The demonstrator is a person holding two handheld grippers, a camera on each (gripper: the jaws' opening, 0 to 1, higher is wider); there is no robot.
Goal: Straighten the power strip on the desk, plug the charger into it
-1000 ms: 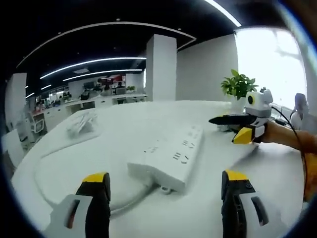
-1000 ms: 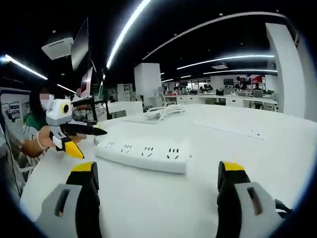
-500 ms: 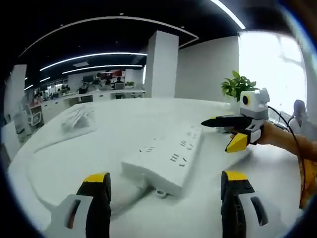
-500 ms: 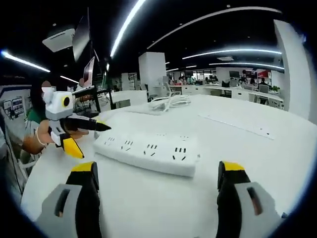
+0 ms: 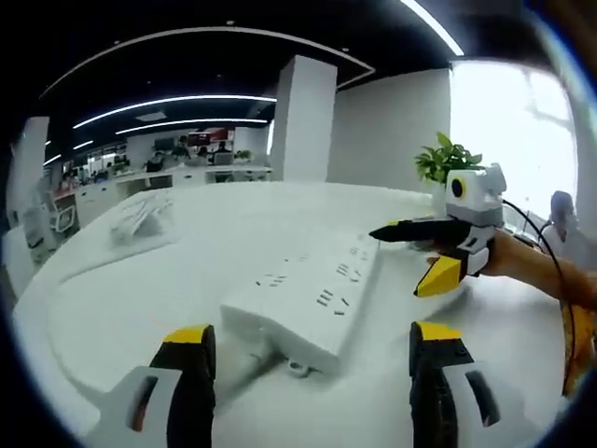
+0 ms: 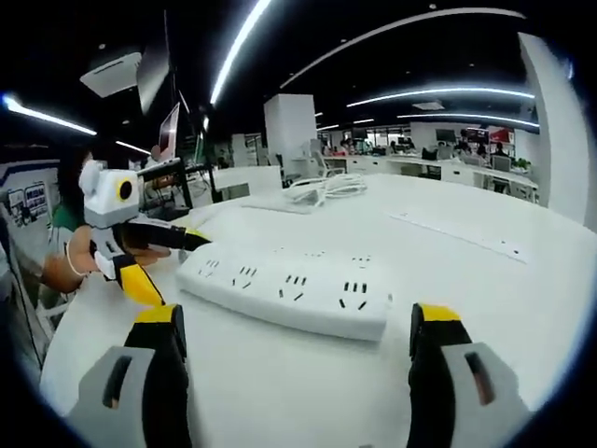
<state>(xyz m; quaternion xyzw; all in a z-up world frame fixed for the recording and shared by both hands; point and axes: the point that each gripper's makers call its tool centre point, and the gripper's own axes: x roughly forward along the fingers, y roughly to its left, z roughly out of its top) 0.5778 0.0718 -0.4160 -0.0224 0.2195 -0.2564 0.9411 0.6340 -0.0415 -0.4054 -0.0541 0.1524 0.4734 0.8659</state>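
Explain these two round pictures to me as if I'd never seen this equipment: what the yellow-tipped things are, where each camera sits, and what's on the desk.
A person holds a two-fingered gripper in each hand; a fisheye camera rides on each. In the left gripper view, the left gripper rises from the bottom, open and empty, and the right gripper enters from the right, held by a hand. In the right gripper view, the right gripper, open and empty, rises likewise. Between them, on the white desk, lies a white power strip, with nothing plugged into the sockets that show. Farther back lies a bundle of white cable. A potted plant stands behind.
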